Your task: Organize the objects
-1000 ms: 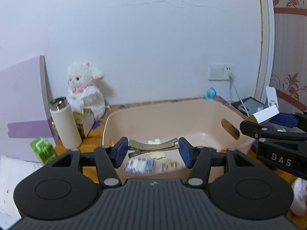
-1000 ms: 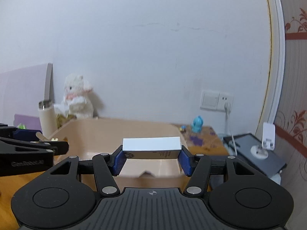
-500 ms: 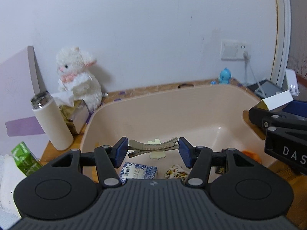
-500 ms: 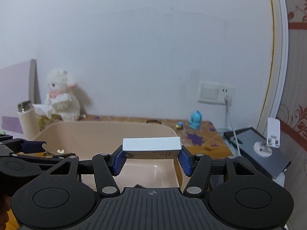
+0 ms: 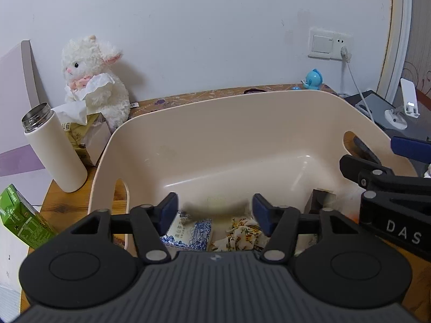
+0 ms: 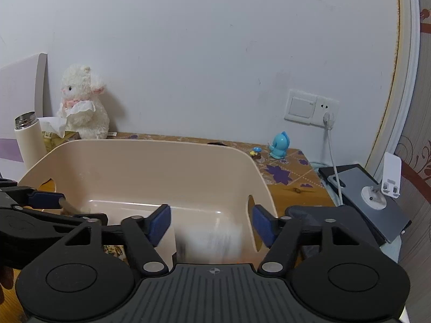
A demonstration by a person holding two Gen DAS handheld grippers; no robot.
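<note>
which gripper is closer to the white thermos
Left. The left gripper sits at the bin's near-left end, the side where the white thermos stands outside it. The right gripper is at the bin's opposite, right end.

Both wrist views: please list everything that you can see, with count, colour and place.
basin: 1, beige, on the table
packet: 1, blue and white, inside basin
cloth: 1, yellow floral, inside basin, beside packet
box: 1, white, blurred, below right gripper
plush lamb: 1, white, against wall
flask: 1, cream, left of basin
carton: 1, green, far left
figurine: 1, blue, by wall
socket: 1, white, on wall
tablet: 1, dark, far right
left gripper: 1, black, open, over basin
right gripper: 1, black, open, over basin
</note>
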